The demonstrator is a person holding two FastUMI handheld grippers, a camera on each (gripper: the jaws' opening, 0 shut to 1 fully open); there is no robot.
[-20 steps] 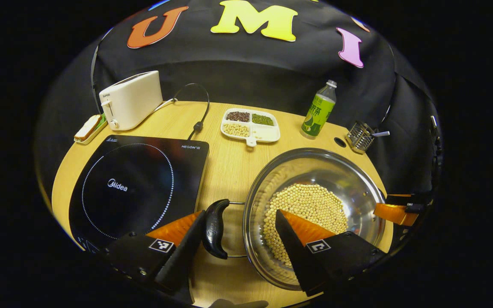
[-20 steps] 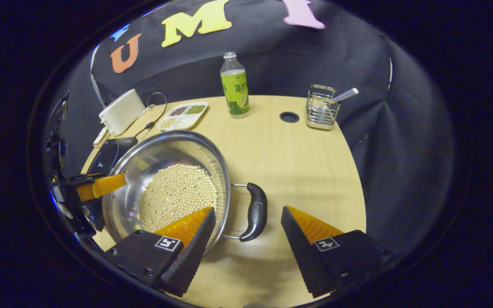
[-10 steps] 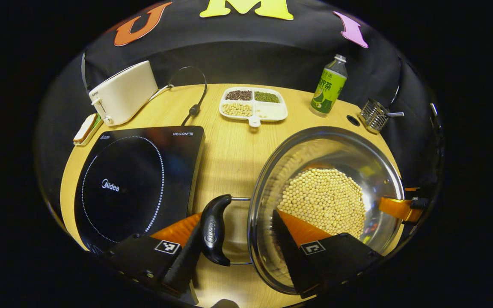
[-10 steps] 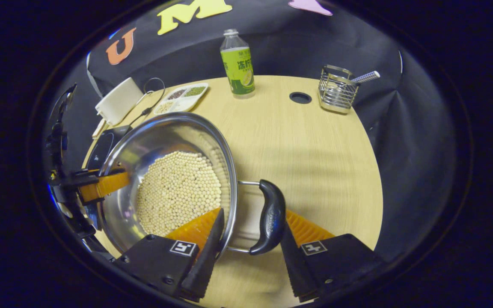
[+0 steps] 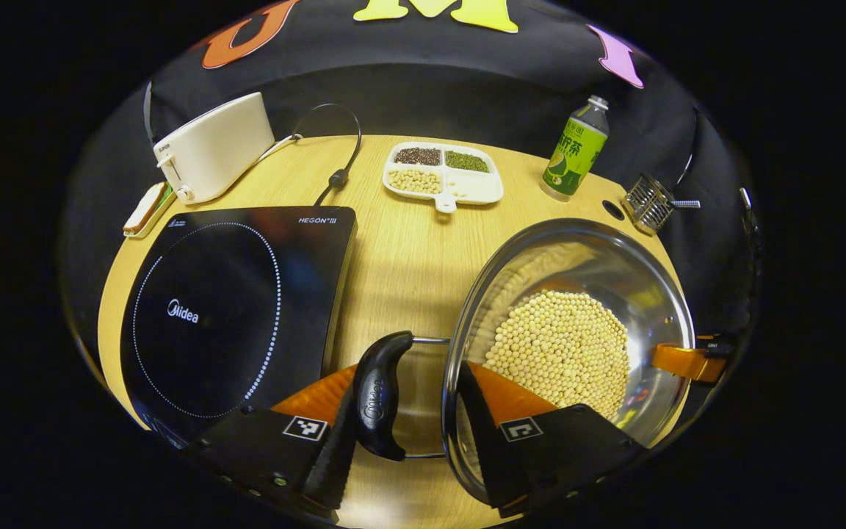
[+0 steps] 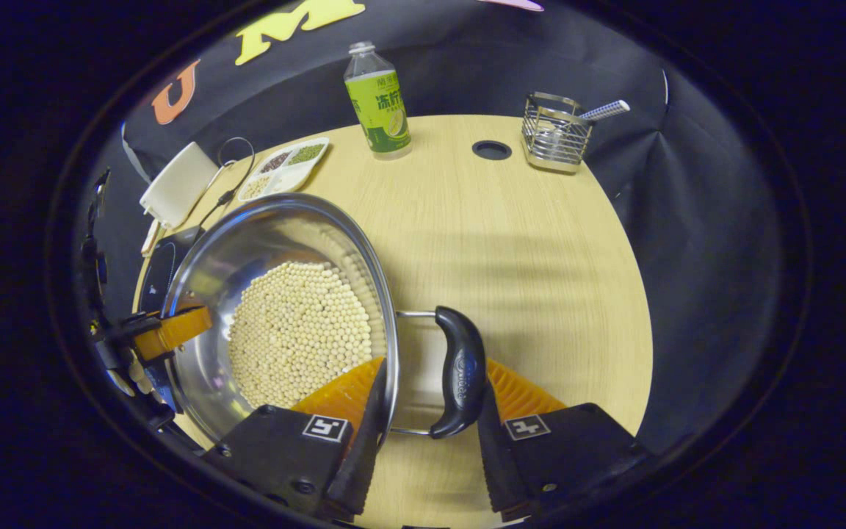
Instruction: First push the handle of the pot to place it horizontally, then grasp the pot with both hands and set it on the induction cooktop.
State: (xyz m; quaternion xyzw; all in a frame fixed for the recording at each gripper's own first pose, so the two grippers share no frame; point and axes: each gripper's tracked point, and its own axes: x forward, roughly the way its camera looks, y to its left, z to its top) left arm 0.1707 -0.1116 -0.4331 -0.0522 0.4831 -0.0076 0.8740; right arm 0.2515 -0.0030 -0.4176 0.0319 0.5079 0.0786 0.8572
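**Both claws closed on the pot's side handles**

The tabletop (image 6: pixel 540 242) lies bare right of the pot (image 5: pixel 599 257). The induction cooktop (image 5: pixel 232 308) sits just left. Left claw (image 5: pixel 401 433) and right claw (image 6: pixel 429 426) each pinch rim and handle.

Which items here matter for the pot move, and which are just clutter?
In play: pot of beans, its two black handles, induction cooktop, left gripper, right gripper.

Lying about: toaster, divided dish of grains, green bottle, wire rack, small block beside the toaster.
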